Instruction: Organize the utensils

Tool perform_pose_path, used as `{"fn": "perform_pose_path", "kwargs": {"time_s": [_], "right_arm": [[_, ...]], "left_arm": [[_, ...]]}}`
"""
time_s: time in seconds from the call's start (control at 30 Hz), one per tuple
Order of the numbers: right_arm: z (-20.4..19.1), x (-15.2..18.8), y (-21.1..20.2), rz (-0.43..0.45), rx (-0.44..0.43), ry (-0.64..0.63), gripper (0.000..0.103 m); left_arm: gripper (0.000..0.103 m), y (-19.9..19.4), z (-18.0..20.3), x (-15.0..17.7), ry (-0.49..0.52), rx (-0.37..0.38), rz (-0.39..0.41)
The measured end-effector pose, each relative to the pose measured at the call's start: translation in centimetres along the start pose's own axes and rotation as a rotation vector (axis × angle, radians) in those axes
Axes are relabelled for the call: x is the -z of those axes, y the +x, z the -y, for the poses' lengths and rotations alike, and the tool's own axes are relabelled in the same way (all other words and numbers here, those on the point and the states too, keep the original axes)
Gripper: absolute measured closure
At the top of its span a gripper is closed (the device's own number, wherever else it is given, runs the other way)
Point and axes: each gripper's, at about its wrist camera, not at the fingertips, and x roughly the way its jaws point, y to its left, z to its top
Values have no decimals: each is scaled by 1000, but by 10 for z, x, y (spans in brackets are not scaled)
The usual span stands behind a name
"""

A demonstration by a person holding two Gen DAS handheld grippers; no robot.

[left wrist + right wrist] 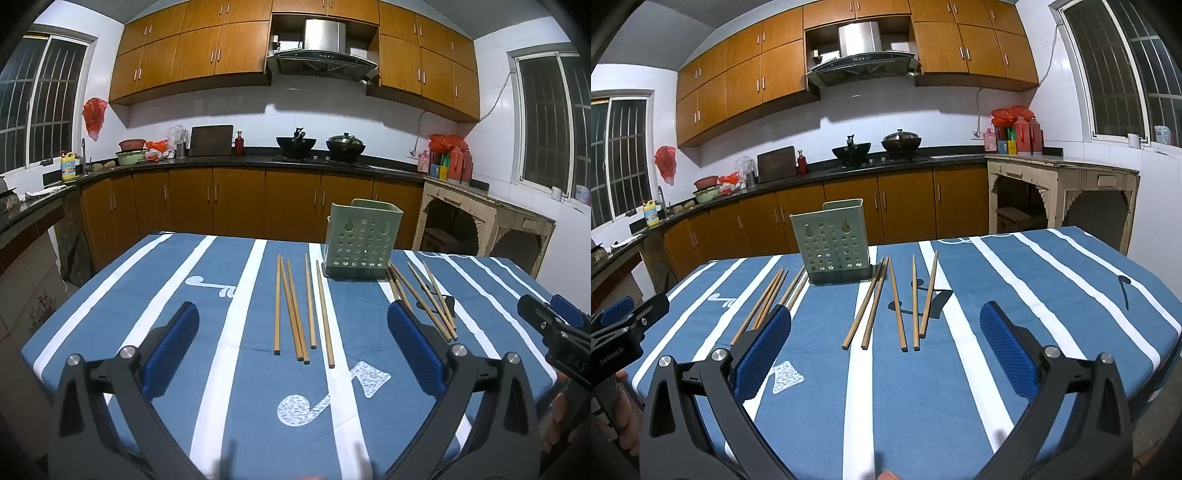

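Left wrist view: slim wooden chopsticks [295, 310] in two loose fans on blue-and-white striped cloth [229, 369], flanking upright pale green perforated plastic holder [362, 240], presumably their destination. Left gripper [291, 347] wide open, empty, aimed at nearer fan. Right gripper [882, 343] likewise agape, holding nothing, over its fan.

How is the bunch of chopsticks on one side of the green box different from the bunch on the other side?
The left chopsticks lie nearly side by side, all pointing the same way; the right chopsticks fan out and some cross. The left chopsticks lie clear of the green holder; two of the right chopsticks end against its base. Both bunches are plain wood, flat on the striped tablecloth.
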Motion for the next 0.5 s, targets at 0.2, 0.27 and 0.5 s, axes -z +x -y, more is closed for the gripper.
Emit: {"fn": "perform_pose_path", "kwargs": {"time_s": [0.2, 0.27, 0.5], "right_arm": [[0, 0, 0, -3, 0, 1, 2], [0, 0, 0, -3, -1, 2, 2], [1, 0, 1, -4, 0, 1, 2]], "left_arm": [[4, 0, 0, 0, -2, 0, -1], [4, 0, 0, 0, -2, 0, -2], [4, 0, 0, 0, -2, 1, -3]]}}
